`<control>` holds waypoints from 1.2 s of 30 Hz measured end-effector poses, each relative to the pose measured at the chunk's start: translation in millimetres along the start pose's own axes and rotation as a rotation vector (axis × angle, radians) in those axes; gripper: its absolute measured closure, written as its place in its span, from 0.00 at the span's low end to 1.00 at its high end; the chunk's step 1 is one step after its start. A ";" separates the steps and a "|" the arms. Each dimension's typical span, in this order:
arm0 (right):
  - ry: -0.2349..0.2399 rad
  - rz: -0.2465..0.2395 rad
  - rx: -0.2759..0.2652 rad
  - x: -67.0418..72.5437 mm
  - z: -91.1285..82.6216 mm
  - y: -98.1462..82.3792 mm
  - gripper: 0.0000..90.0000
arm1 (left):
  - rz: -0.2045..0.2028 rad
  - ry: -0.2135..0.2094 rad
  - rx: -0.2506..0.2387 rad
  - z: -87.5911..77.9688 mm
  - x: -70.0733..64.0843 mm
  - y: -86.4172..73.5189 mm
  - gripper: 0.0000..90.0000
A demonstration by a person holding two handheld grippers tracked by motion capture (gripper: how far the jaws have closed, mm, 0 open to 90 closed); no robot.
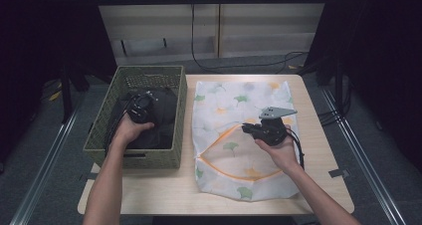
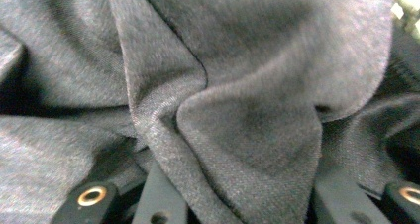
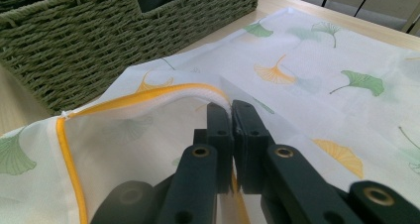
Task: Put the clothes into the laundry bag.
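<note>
Both grippers clamped: left gripper point(image 1: 141, 109) fingertips buried in dark garment point(image 2: 233, 110); right gripper point(image 3: 231, 106) pinching bag rim point(image 3: 148, 96).

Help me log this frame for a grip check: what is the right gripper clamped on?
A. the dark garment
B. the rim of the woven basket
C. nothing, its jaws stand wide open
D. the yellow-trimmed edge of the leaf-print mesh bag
D: in the right gripper view the right gripper has its jaws closed together on the yellow-trimmed edge of the leaf-print mesh bag, lifting it open.
</note>
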State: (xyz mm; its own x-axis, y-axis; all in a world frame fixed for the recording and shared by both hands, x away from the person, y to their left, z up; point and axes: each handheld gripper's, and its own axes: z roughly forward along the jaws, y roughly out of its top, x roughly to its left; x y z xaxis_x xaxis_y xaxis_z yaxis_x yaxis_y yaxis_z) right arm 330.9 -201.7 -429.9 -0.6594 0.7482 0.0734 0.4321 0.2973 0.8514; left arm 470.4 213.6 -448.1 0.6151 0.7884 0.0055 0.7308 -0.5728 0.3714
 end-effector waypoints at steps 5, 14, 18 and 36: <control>0.007 0.008 0.002 -2.0 0.4 -0.5 1.00 | -0.013 0.002 -0.104 -17.8 4.2 -3.9 0.80; 0.002 0.007 -0.005 -0.8 -0.3 -0.1 1.00 | -0.088 -0.020 -0.326 -52.1 13.8 -16.9 0.81; 0.004 0.008 -0.008 -1.2 -0.3 -0.1 1.00 | -0.104 -0.019 -0.391 -66.4 16.6 -20.0 0.81; 0.014 0.016 -0.016 -2.3 -1.1 -0.1 1.00 | -0.130 -0.014 -0.684 -124.1 23.5 -32.5 0.81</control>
State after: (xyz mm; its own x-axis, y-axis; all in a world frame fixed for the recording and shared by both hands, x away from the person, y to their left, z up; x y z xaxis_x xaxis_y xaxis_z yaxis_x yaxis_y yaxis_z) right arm 331.7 -204.1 -429.6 -0.6611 0.7444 0.0940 0.4326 0.2758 0.8584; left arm 424.4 278.6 -344.8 0.5425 0.8353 -0.0893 0.4511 -0.2000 0.8698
